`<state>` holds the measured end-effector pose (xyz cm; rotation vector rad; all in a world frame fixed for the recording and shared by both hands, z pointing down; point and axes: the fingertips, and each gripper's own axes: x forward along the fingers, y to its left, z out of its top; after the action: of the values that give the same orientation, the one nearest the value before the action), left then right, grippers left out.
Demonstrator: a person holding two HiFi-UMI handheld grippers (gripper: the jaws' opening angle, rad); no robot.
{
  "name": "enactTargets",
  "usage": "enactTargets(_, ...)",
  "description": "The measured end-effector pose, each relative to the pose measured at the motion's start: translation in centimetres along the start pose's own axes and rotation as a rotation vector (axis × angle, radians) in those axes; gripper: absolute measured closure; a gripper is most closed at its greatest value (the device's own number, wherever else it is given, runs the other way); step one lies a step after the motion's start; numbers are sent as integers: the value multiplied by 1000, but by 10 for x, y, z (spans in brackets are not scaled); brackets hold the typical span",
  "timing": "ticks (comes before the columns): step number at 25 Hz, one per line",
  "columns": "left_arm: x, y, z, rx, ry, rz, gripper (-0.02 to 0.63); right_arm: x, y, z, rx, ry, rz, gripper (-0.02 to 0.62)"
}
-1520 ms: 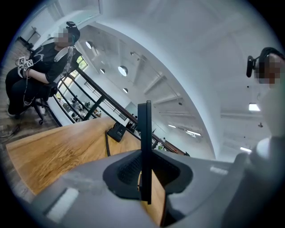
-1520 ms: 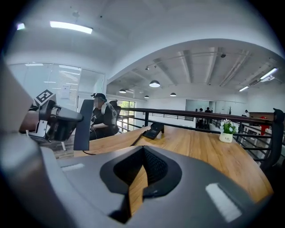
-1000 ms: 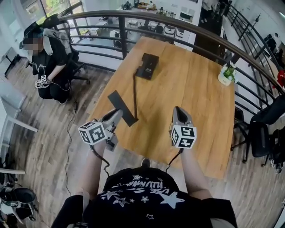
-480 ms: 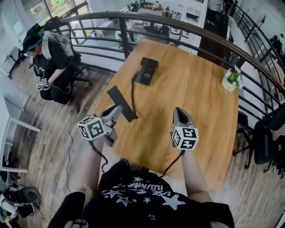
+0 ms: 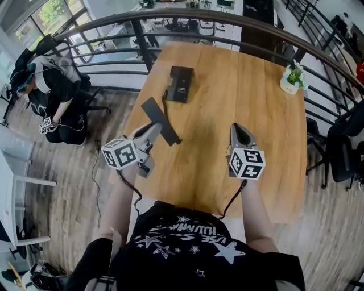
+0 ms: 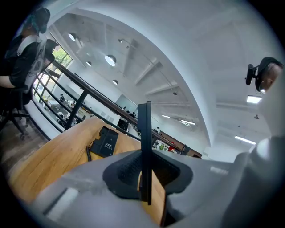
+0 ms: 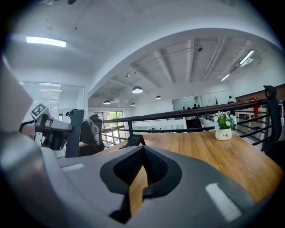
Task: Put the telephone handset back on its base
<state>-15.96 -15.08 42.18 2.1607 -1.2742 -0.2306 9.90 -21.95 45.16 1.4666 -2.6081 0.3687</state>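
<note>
The worktop [image 5: 227, 119] is honey-coloured wood, smooth, with fine straight grain and a soft satin sheen. The handset [image 5: 161, 120] and its base [image 5: 180, 84] are black matt plastic. The left claw [image 5: 152, 129] and right claw [image 5: 239, 129] have grey matt plastic shells, and their pads [image 7: 156, 169] are black, ribbed and rubbery-looking. The railing [image 5: 187, 16] is dark painted metal. The floor [image 5: 62, 165] is greyish wood plank.

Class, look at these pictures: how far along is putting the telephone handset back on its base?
Done: the left gripper grips the handset. In hand: the handset is held over the table's near-left part, apart from the base, with the cord running between them. Left: setting it on the base. The right gripper holds nothing.
</note>
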Motion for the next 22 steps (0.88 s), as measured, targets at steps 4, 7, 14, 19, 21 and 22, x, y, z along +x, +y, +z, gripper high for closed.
enactTargets(4,7,19,21,38,50,-64,531,10,8,8,-10,-4,-42,594)
enactTargets(7,12,32,35,62,87,-111,531,18,15,13,-12,-9,-82,594)
enactTargets(14,29,66,68,148,185,-199,531,42,28,23,-14,-6,-143,594)
enactTargets(19,50,87,83,165,206,-253,531,63,33,24,-13,18,-159,594)
enactTargets(21,60,93,89,173,208,-284,531,73,34,27,-10,19,-160,594)
enactTargets(22,64,96,91,179,214,-300,531,78,35,29,-5,18,-159,594)
